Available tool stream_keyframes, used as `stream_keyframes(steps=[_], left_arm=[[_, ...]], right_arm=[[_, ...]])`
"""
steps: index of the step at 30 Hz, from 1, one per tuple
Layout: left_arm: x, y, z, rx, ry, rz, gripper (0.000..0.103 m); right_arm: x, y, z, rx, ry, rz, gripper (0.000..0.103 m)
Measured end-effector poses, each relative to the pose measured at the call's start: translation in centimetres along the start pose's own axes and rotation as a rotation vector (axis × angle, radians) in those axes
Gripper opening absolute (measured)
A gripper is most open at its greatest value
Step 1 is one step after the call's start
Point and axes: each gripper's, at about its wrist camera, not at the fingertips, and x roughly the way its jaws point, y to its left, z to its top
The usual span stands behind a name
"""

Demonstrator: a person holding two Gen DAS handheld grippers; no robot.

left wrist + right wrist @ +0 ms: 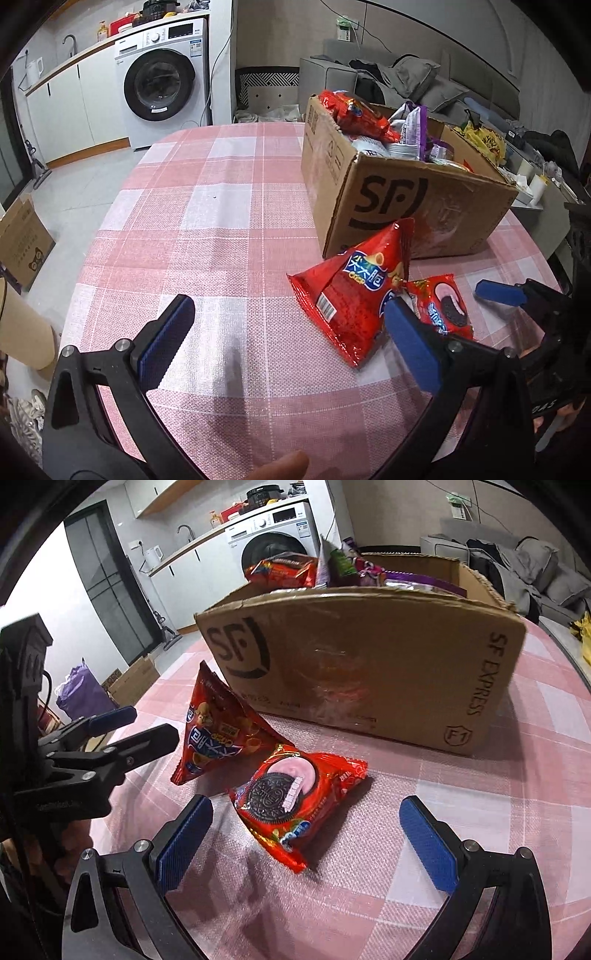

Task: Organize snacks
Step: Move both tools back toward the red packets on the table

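A red triangular chip bag (347, 295) (218, 731) and a red Oreo pack (441, 306) (295, 801) lie on the pink checked tablecloth (221, 221) in front of an open SF cardboard box (399, 199) (369, 664) full of snack packs. My left gripper (288, 332) is open and empty, just left of the chip bag. My right gripper (306, 834) is open, its fingers either side of the Oreo pack's near end, not touching it. The left gripper also shows in the right wrist view (140, 723).
A washing machine (162, 81) and counter stand beyond the table's far left edge. A cardboard box (22, 243) sits on the floor at left. A sofa with clothes (413, 77) is behind the SF box.
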Motion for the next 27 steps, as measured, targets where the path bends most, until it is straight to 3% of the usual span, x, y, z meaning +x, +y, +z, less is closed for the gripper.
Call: stream_keyframes(steps=[14, 17, 22, 27], left_arm=[[1.5, -1.0, -0.1, 0.029, 0.025, -0.002, 0.102], [1.9, -1.0, -0.1, 0.035, 0.031, 0.001, 0.102], [2.0, -1.2, -0.3, 0.040, 0.031, 0.003, 0.102], [2.2, -1.6, -0.3, 0.050, 0.031, 0.006, 0.102]], right_arm=[[0.5, -2.3, -0.2, 0.068, 0.005, -0.064, 0.103], [0.3, -2.9, 0.0, 0.086, 0.005, -0.036, 0.103], [1.0, -1.8, 0.5, 0.044, 0.002, -0.016, 0.102], [2.4, -0.3, 0.9, 0.024, 0.011, -0.067, 0.099]])
